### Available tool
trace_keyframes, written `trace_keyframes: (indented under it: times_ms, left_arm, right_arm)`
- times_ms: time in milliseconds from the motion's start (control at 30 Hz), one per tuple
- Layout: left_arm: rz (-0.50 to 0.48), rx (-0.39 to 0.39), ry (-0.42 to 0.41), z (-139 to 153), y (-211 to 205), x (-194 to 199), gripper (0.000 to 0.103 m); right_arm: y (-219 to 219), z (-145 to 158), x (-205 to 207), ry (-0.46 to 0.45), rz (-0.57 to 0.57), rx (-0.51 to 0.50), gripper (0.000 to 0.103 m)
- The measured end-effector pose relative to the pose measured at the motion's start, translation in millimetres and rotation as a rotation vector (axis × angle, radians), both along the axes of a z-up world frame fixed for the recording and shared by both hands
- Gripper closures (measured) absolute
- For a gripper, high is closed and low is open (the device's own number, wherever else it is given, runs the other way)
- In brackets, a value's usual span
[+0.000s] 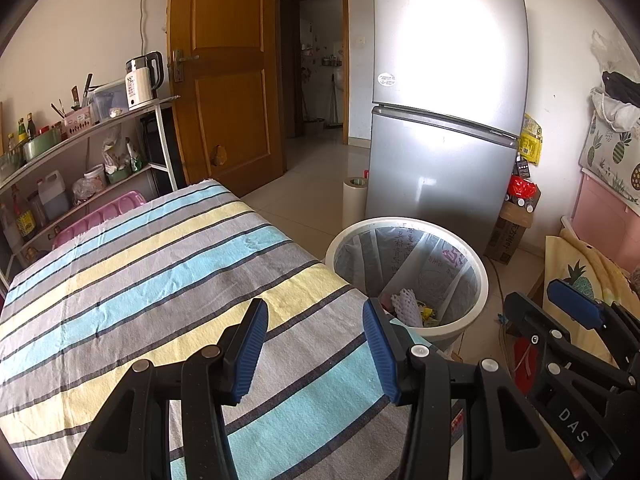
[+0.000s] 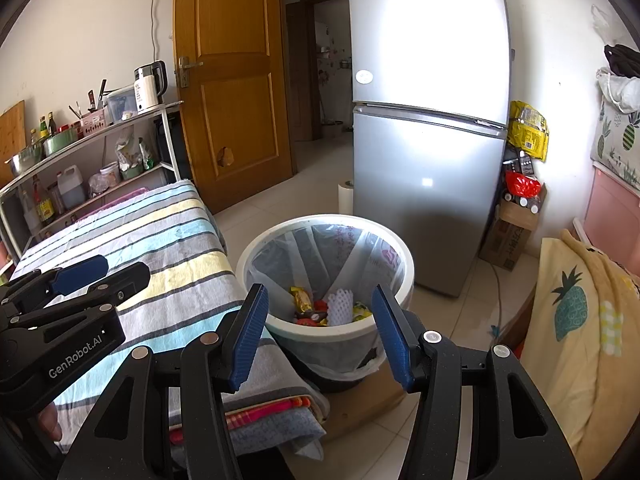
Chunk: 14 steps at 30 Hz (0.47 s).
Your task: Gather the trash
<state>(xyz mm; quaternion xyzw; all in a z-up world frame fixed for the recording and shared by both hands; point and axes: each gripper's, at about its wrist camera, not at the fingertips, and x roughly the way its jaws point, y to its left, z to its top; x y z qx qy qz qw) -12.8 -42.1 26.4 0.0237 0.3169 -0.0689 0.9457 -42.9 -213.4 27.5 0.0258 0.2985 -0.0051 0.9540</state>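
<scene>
A white trash bin point(image 1: 472, 264) with a clear liner stands on the floor beside the striped table point(image 1: 160, 272). It holds a white foam net point(image 2: 340, 306), yellow and red wrappers point(image 2: 302, 300) and other scraps. My left gripper point(image 1: 316, 344) is open and empty above the table's near right corner. My right gripper point(image 2: 320, 332) is open and empty just above the bin's near rim point(image 2: 320, 330). The right gripper also shows in the left wrist view point(image 1: 576, 312), and the left gripper shows in the right wrist view point(image 2: 80, 280).
A silver fridge point(image 1: 448, 100) stands behind the bin. A metal shelf point(image 1: 80, 132) with a kettle, bottles and bowls is left of the table. A wooden door point(image 1: 224, 72) is behind. A yellow pineapple cloth point(image 2: 576, 304) covers furniture at right. A cardboard box point(image 1: 508, 236) sits by the fridge.
</scene>
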Motion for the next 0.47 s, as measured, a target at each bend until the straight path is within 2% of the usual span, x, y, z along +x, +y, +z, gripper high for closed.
trace_keyframes:
  times_ms: [467]
  left_arm:
    - [0.001, 0.0, 0.001, 0.4, -2.0, 0.1, 0.054]
  right_arm:
    - [-0.2, 0.3, 0.0, 0.001, 0.001, 0.001, 0.048]
